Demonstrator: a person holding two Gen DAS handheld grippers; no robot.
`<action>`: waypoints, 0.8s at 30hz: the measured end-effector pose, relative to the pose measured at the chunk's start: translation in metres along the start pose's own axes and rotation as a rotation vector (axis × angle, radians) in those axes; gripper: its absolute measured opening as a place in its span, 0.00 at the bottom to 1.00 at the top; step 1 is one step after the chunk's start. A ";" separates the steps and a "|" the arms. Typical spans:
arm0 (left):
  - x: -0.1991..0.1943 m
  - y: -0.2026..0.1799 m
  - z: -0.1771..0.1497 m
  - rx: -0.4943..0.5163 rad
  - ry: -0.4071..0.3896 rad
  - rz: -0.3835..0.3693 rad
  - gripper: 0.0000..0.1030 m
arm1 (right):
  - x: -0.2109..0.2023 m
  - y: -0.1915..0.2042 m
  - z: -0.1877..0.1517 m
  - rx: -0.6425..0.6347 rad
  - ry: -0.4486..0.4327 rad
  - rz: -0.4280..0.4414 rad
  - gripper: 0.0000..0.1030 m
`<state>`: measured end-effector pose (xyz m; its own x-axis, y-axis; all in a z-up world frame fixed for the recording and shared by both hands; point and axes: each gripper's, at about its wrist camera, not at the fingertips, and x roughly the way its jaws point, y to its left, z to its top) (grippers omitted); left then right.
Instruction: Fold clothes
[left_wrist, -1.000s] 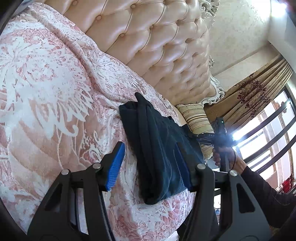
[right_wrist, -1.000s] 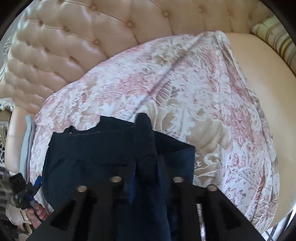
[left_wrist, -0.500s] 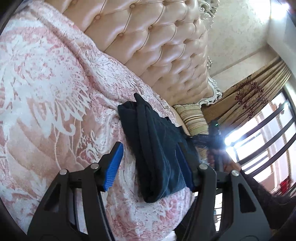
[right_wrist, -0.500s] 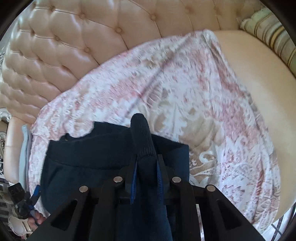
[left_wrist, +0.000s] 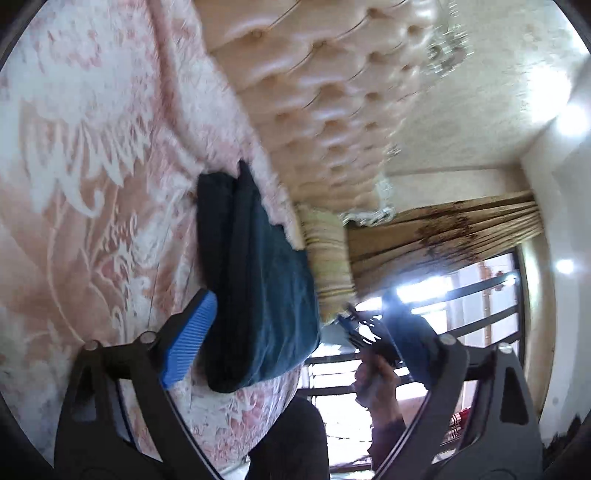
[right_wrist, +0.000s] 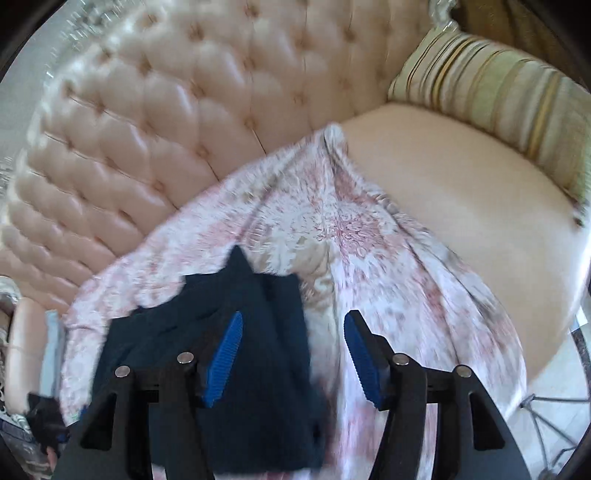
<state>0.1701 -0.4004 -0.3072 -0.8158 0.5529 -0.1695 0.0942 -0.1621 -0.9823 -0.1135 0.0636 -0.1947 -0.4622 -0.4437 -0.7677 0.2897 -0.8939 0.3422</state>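
Folded dark-blue garment (right_wrist: 229, 369) lying flat at lower left of the right-wrist view on the floral bedspread (right_wrist: 369, 258), released so the fold settles. Right tongs (right_wrist: 291, 358) and left tongs (left_wrist: 299, 343) both opening, gripping nothing; the garment lies under both.

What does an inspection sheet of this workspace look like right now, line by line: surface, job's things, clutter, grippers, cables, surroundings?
Surface: sofa seat partly draped with a pink patterned cover.
Job's things: dark garment, folded, lying on the cover.
Clutter: striped pillow at the sofa's end.
Grippers: left gripper opening, garment between its fingers, pads not pressing; right gripper opening, nothing clamped, garment under its left finger.
Cables: nothing seen.
Surroundings: tufted backrest, curtain, barred window.
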 end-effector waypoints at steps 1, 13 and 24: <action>0.005 0.002 0.001 -0.031 0.022 0.003 0.90 | -0.019 0.005 -0.015 0.009 -0.026 0.025 0.62; 0.054 -0.001 0.024 -0.099 0.156 0.129 0.90 | -0.090 0.041 -0.119 0.030 0.058 0.173 0.62; 0.086 -0.019 0.025 0.029 0.230 0.224 0.86 | -0.107 0.067 -0.116 -0.094 0.025 0.145 0.62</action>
<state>0.0836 -0.3698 -0.3011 -0.6264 0.6704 -0.3977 0.2376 -0.3217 -0.9165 0.0529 0.0590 -0.1525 -0.3898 -0.5646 -0.7275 0.4296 -0.8103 0.3987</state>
